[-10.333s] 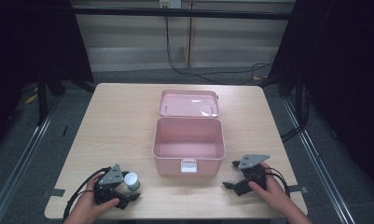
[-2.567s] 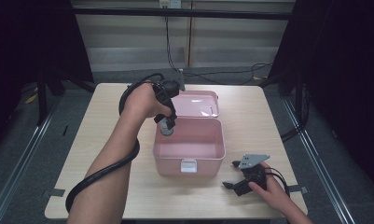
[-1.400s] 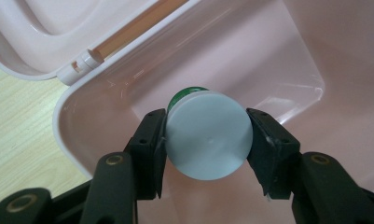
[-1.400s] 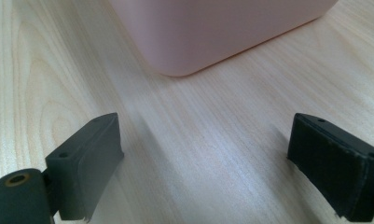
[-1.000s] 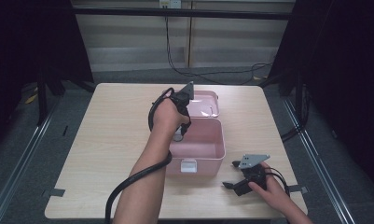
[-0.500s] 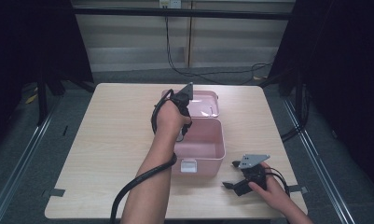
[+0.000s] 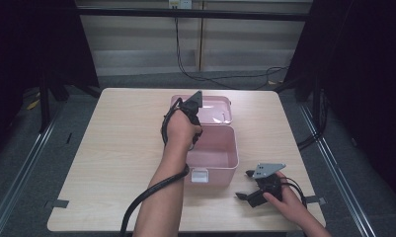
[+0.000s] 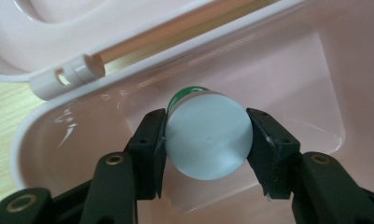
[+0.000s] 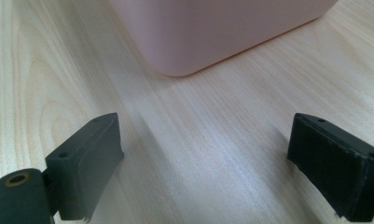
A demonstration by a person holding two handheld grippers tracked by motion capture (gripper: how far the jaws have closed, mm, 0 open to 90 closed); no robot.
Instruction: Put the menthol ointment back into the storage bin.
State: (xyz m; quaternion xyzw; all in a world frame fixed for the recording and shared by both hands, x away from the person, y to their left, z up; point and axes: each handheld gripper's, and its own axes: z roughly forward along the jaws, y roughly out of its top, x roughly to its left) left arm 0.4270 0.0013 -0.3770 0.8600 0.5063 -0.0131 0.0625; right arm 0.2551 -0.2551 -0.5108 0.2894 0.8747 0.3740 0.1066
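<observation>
**Jar held over the open box: the risks at release**

The left gripper (image 8: pixel 207 140) has its jaws pinching a small jar with a white lid (image 8: pixel 207 141) and a green band just behind the lid. The jar sits between the two pads, gripped at the lid's sides, and below and beyond the jaws lies the inside of the pink box (image 8: pixel 287 84). The hinge (image 8: pixel 68 77) and the open lid of the box (image 7: pixel 216 106) are up and to the left of the jaws.

I judge the main danger is a drop from too high. The lid is round and smooth, so if the jaws open while the jar hangs above the floor of the box, it may fall on its edge, roll, or bounce against the wall. A tilted jar could also slip out of the pads early.

A second risk is the rim: lowering close to the hinge side may knock the jaws on the box wall and push the light box across the tabletop (image 7: pixel 121 128).

The right gripper (image 9: pixel 203 163) rests with jaws spread wide, nothing between them, the box corner ahead, so it does not steady the box
</observation>
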